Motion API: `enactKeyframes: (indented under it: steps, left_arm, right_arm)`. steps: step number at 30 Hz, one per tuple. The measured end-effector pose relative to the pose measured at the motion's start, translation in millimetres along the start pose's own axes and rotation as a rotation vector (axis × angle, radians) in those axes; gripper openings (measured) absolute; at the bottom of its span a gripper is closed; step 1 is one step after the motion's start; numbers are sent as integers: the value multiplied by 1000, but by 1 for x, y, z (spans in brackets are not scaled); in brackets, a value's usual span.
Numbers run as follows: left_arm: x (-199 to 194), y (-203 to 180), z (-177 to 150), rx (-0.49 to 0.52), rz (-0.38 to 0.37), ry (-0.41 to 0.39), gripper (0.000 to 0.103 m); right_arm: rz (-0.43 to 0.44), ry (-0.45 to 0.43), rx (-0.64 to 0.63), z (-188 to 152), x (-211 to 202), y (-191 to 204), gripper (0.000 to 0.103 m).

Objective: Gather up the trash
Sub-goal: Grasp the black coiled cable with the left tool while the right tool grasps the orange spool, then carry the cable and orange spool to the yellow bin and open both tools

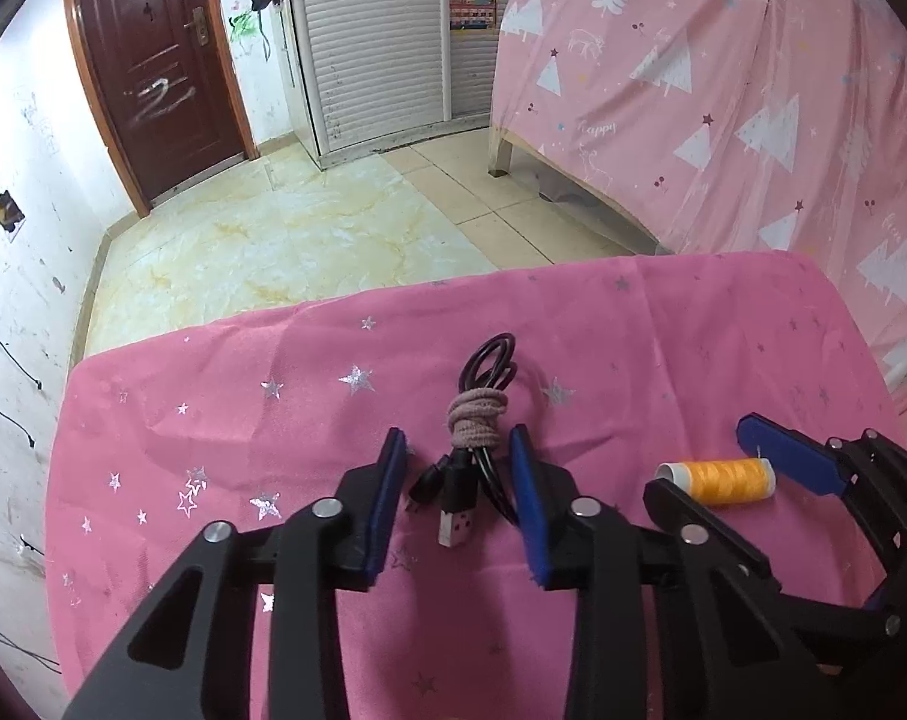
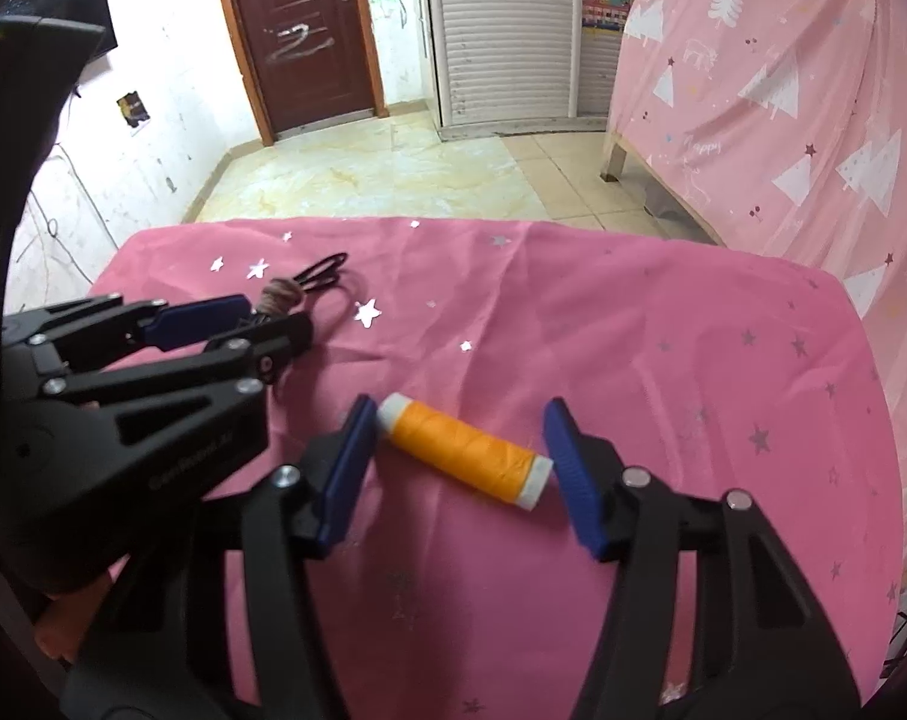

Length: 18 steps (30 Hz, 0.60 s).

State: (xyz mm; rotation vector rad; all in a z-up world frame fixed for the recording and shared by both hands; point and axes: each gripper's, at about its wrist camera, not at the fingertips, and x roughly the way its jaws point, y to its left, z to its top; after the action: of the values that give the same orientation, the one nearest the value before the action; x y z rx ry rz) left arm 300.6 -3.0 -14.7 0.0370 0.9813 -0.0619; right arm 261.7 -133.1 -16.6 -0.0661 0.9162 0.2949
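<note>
Left tool (image 1: 459, 450) loosely astride bundled cable (image 1: 474, 432), right tool (image 2: 459, 432) astride orange spool (image 2: 462, 447), contact unclear.

Surface (image 1: 213, 420): covered by a pink cloth with silver stars, edges hanging over the sides.
Cable bundle (image 1: 477, 450): coiled black USB cable, tied with a brownish hair band, lying on the cloth.
Thread spool (image 2: 462, 450): orange thread on a white core, on its side, near the bundle.

A spool of orange thread (image 2: 465, 450) lies on the pink star-print cloth (image 2: 633, 330), between the right gripper's (image 2: 459, 474) blue pads, left pad touching it.
</note>
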Motion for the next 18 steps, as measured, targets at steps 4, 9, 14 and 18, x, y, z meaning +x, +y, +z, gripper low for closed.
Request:
enactKeyframes:
  steps: [4, 9, 14, 18]
  left_arm:
    - [-4, 0, -4, -1, -7, 6, 25]
    - [-18, 4, -10, -23, -29, -3, 25]
    - [-40, 3, -21, -34, -56, -26, 25]
    - [-56, -3, -26, -25, -64, -45, 25]
  right_arm:
    - [20, -3, 3, -4, -5, -1, 55]
    - [42, -32, 24, -10, -18, -8, 55]
    - [56, -65, 59, -15, -34, -21, 55]
    - [67, -90, 84, -23, -45, -31, 55]
